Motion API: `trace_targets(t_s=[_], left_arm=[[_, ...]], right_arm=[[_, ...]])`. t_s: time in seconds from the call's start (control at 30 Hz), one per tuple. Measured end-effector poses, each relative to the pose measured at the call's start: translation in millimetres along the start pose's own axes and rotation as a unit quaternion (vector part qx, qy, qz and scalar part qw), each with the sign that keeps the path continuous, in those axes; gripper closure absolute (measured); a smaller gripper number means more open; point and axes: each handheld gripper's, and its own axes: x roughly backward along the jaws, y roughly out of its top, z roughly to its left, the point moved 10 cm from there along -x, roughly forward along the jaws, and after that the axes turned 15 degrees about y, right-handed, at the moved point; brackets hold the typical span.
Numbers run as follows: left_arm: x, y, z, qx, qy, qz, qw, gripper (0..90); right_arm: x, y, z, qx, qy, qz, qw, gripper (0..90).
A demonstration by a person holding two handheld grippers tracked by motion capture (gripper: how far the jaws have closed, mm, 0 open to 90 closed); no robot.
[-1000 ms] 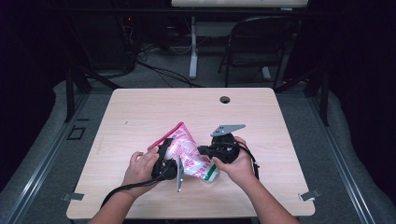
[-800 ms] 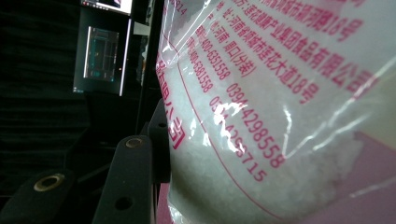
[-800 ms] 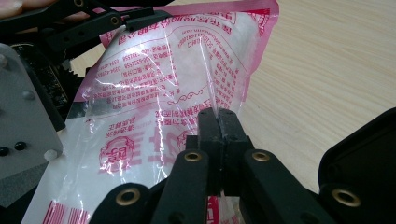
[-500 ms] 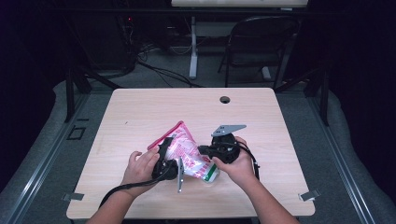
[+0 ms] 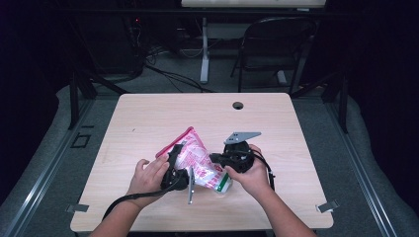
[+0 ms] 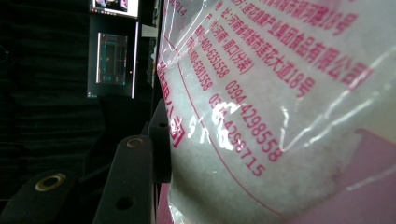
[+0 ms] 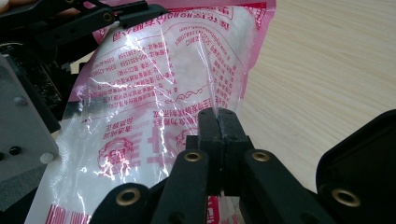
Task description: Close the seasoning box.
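The right gripper [image 7: 218, 122] has its jaws pinched together on a raised fold of clear film on the front face of the plastic bag [image 7: 154, 98], a pink-printed pouch of white granules, judging by the grain seen through the film. A pinch that thin takes one layer of the wrapper alone, likely to pull it away from the contents. The left gripper [image 5: 174, 165] stands across the pouch, its jaws partly closed around the filled body of the bag [image 6: 280, 116]; one jaw lies flat against the film, so it appears to clamp the pouch as an anchor. Between the two grippers the bag [image 5: 195, 160] sits tilted, its pink sealed edge pointing away from both hands, just above the wooden table [image 5: 148, 118] near the person's edge.
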Motion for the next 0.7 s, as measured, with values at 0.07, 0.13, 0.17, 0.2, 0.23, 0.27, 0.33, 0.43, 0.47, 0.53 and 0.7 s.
trace_targets(t_s=[0.07,0.13,0.17,0.2,0.23,0.27,0.33,0.43,0.47,0.53,0.7], left_arm=[[0.2,0.2,1.1,-0.004,0.002,0.0,1.0,58.7],[0.0,0.5,1.8,-0.006,0.003,-0.001,1.0,58.7],[0.1,0.6,2.1,-0.007,0.003,-0.002,1.0,58.7],[0.2,0.7,2.5,-0.008,0.004,-0.001,1.0,58.7],[0.3,0.8,2.7,-0.009,0.003,-0.002,1.0,58.8],[0.3,0.9,2.8,-0.009,0.002,-0.001,1.0,58.8],[0.3,0.9,3.0,-0.011,0.003,-0.002,0.9999,58.9],[0.2,0.9,3.1,-0.013,0.002,-0.001,0.9999,58.9],[-0.2,1.2,3.1,-0.012,0.005,-0.004,0.9999,58.9],[-0.2,1.3,3.3,-0.014,0.005,-0.004,0.9999,58.9],[-0.4,1.3,5.3,-0.022,0.005,-0.002,0.9997,58.9]], right_arm=[[0.1,0.1,0.0,0.0,0.0,-0.001,1.0,90.0],[0.2,0.1,-0.1,0.0,-0.001,-0.002,1.0,90.0],[0.3,0.2,0.0,0.001,-0.001,-0.002,1.0,90.0],[0.5,0.2,0.1,0.001,-0.001,-0.002,1.0,90.0],[0.6,0.3,0.2,0.002,-0.001,-0.003,1.0,90.0],[0.7,0.3,0.1,0.002,-0.002,-0.003,1.0,90.0],[0.7,0.3,0.1,0.003,-0.003,-0.003,1.0,90.0],[0.4,0.2,0.1,0.003,-0.004,-0.005,1.0,90.0],[0.3,0.0,0.2,0.002,-0.004,-0.005,1.0,90.0],[-0.1,-0.2,0.1,0.003,-0.004,-0.005,1.0,90.0],[0.3,0.3,0.0,0.002,-0.002,-0.009,1.0,90.0]])
